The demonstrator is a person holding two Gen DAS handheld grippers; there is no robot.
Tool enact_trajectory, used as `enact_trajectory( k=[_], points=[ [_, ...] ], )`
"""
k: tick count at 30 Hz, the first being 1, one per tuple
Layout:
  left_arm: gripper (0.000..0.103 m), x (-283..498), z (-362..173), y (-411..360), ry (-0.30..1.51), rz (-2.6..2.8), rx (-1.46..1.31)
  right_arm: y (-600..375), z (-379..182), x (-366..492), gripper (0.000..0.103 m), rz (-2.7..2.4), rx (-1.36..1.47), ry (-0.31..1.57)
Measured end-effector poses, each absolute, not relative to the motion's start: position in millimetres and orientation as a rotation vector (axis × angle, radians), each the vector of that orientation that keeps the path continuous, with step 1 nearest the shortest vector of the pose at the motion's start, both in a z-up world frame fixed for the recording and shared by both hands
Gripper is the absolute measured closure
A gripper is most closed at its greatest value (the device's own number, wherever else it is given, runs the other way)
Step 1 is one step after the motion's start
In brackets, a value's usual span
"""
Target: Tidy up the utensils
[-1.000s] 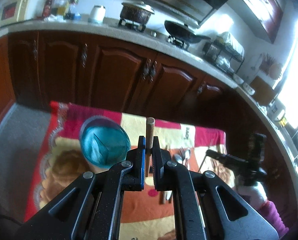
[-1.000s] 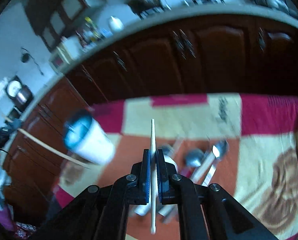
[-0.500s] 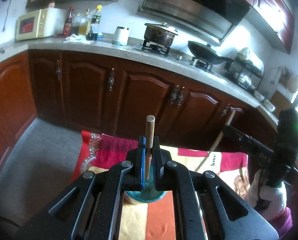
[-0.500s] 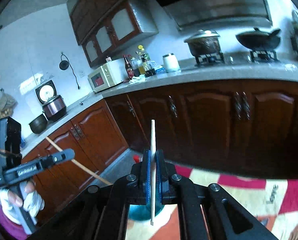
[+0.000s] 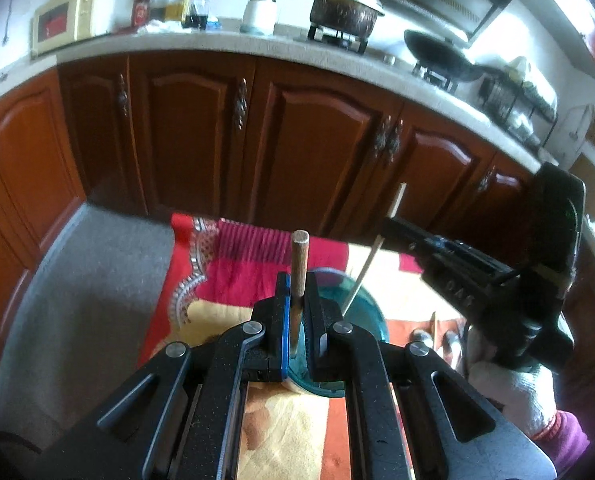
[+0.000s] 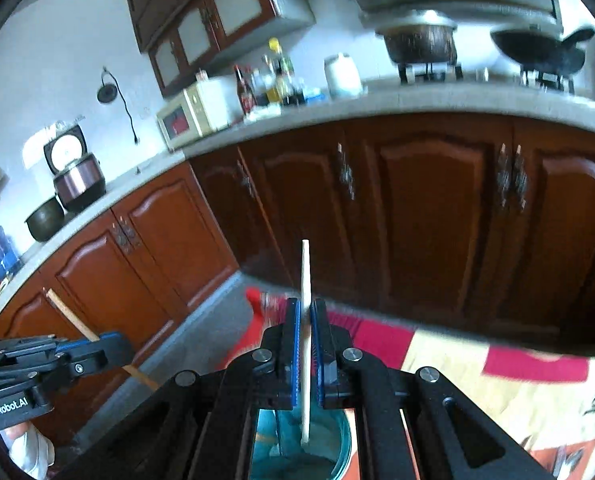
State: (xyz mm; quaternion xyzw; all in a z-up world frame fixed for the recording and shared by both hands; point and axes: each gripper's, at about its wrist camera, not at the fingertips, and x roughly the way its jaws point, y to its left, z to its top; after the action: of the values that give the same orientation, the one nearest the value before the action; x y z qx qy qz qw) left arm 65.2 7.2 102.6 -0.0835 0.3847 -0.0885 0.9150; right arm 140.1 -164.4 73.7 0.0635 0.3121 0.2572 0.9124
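Claws both pinch sticks above the teal translucent cup [image 5: 371, 320] on the patterned table cloth [image 5: 225, 276]: the left claw [image 5: 297, 320] a round brown wooden handle [image 5: 299, 264], the right claw [image 6: 305, 344] a thin pale chopstick [image 6: 305, 280] whose lower tip hangs inside the cup, and "GenRobot.AI" marks the left claw's body.

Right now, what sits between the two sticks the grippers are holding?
In the left wrist view, only the teal cup's open mouth lies between the brown stick and the pale stick.
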Motion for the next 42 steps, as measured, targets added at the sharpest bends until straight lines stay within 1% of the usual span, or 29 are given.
enact_trajectory(
  k=[5,7,9,10,11,13,15,16,17,21,28,30,32,34,42],
  points=[
    [0.098,73.1,88.1,0.0,0.815,-0.166,-0.155,-165.1,45.5,148.3,0.098,0.548,0.137,0.741],
    [0.098,75.6,85.5,-0.8,0.825,-0.159,-0.165,-169.3,42.8,147.8,0.098,0.537,0.152,0.745],
    [0.096,76.3,82.5,-1.7,0.833,-0.154,-0.169,-173.9,40.7,146.4,0.097,0.539,0.166,0.758],
    [0.093,75.4,82.1,-1.8,0.834,-0.152,-0.17,-175.7,40.2,144.8,0.094,0.535,0.166,0.762],
    [0.086,74.4,81.3,-1.6,0.834,-0.151,-0.173,-177.4,40.8,143.0,0.093,0.534,0.164,0.765],
    [0.075,71.9,80.9,-1.5,0.832,-0.147,-0.177,-181.6,42.0,137.1,0.091,0.537,0.161,0.765],
    [0.072,68.9,82.1,-2.7,0.825,-0.143,-0.17,-186.3,42.8,130.1,0.083,0.533,0.16,0.764],
    [0.07,65.8,83.2,-3.9,0.82,-0.139,-0.163,-188.8,43.1,127.2,0.076,0.532,0.165,0.764],
    [0.067,65.5,84.0,-5.7,0.818,-0.136,-0.16,-191.5,43.2,123.6,0.074,0.53,0.176,0.764],
    [0.067,55.7,88.6,-10.8,0.808,-0.131,-0.143,-200.8,43.8,108.9,0.074,0.524,0.193,0.768],
    [0.066,29.0,106.0,-19.5,0.734,-0.113,-0.109,-212.9,52.1,77.4,0.074,0.485,0.162,0.746],
    [0.063,21.3,111.0,-23.1,0.714,-0.111,-0.097,-218.0,54.1,67.6,0.073,0.47,0.156,0.74],
    [0.063,14.3,116.3,-27.2,0.694,-0.114,-0.085,-223.6,55.6,58.1,0.068,0.456,0.156,0.736],
    [0.062,6.0,120.8,-32.9,0.676,-0.117,-0.069,-228.6,56.4,50.3,0.066,0.447,0.159,0.734],
    [0.062,-16.8,131.2,-53.4,0.639,-0.147,-0.034,-250.0,54.9,22.2,0.065,0.401,0.169,0.752]
  ],
)
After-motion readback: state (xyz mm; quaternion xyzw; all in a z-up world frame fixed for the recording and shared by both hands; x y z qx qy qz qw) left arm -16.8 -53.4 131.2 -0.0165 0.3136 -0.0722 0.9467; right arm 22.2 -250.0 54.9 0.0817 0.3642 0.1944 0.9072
